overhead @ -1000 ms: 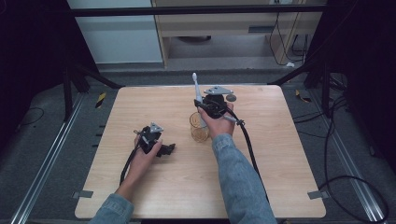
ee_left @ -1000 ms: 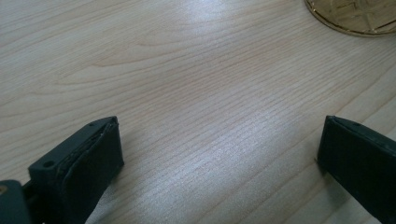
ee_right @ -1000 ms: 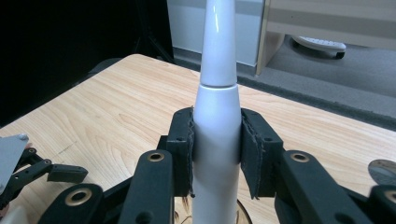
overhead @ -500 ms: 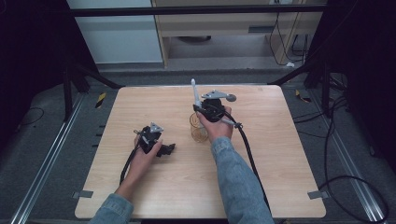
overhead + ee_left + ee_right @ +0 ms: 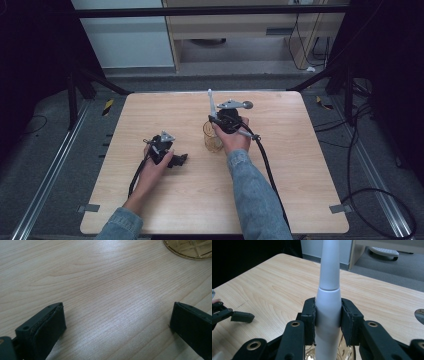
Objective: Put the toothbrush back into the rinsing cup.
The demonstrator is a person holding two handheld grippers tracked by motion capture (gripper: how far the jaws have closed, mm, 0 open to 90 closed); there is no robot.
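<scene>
A white tapered rod point(image 5: 328, 277), like a toothbrush handle, stands upright with my right gripper point(image 5: 328, 312) shut on its thicker lower part. In the high view the rod point(image 5: 210, 101) rises above the right gripper point(image 5: 214, 121), and its lower end reaches into an amber glass cup point(image 5: 212, 140) just below. The cup's rim point(image 5: 347, 353) shows under the jaws. My left gripper point(image 5: 179, 160) rests on the table to the cup's left, and its jaws point(image 5: 117, 322) are open over bare wood, with the cup's base point(image 5: 190, 250) farther ahead.
The wooden table point(image 5: 150, 115) has dark floor and metal rails around it. A small shiny round thing point(image 5: 247, 104) lies beside the right gripper. Cables trail from both grippers toward the near edge. My left gripper point(image 5: 234, 313) sits low at the left.
My right gripper has come slightly down and toward the person with the rod, bringing it lower over the cup. The left gripper has stayed put.
</scene>
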